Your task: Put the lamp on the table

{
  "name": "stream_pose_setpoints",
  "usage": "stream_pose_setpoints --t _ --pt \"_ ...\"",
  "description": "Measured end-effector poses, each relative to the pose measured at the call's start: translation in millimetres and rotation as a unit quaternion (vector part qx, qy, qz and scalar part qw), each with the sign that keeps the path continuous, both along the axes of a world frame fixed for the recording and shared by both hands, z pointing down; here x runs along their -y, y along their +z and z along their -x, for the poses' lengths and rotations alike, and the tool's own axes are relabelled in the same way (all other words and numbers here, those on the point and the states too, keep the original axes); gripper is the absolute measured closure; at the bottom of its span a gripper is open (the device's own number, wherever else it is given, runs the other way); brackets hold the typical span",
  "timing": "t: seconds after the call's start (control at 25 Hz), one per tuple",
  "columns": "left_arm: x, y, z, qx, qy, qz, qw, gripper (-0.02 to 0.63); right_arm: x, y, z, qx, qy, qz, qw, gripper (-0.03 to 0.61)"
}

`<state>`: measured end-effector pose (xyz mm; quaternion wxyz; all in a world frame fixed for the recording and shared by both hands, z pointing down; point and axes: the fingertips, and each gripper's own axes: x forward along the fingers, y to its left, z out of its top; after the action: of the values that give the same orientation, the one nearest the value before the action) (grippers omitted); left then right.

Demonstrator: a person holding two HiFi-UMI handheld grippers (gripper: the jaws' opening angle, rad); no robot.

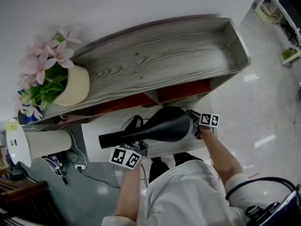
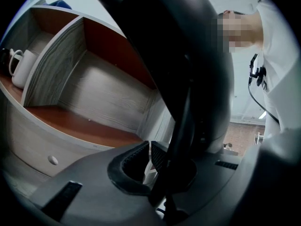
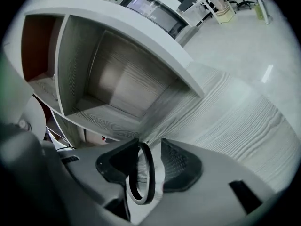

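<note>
A black lamp (image 1: 162, 127) with a wide cone body and a thin neck lies level in the air in front of the grey wood table (image 1: 155, 60), below its top. My left gripper (image 1: 136, 146) is under the neck end. In the left gripper view its pads (image 2: 141, 157) stand together, and the lamp (image 2: 178, 55) looms above with its thin black neck running up past them. My right gripper (image 1: 195, 124) is at the wide end. Its jaws (image 3: 150, 166) stand open around a dark ring (image 3: 142, 173) of the lamp, with gaps on both sides.
A cream pot of pink flowers (image 1: 70, 86) stands on the table's left end. Open shelf compartments (image 2: 94, 93) sit under the top, one holding a white jug (image 2: 21, 67). A white cylinder (image 1: 42, 142) and cables (image 1: 66, 166) lie at the lower left.
</note>
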<state>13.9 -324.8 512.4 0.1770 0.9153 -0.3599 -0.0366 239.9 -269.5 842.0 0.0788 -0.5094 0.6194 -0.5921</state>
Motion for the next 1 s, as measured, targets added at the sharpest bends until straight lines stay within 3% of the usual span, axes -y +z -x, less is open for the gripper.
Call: stream_pose_setpoints --t 0.56,1.0 --pt "-16 7 -51 0.054 0.034 -0.017 0.9978 0.603 -34 -67 -33 0.009 0.001 -0.032 0.999 0.43" --pt "-23 9 -75 0.081 0.064 -0.026 0.9943 0.601 -66 -78 -52 0.023 0.027 -0.052 0.998 0.43"
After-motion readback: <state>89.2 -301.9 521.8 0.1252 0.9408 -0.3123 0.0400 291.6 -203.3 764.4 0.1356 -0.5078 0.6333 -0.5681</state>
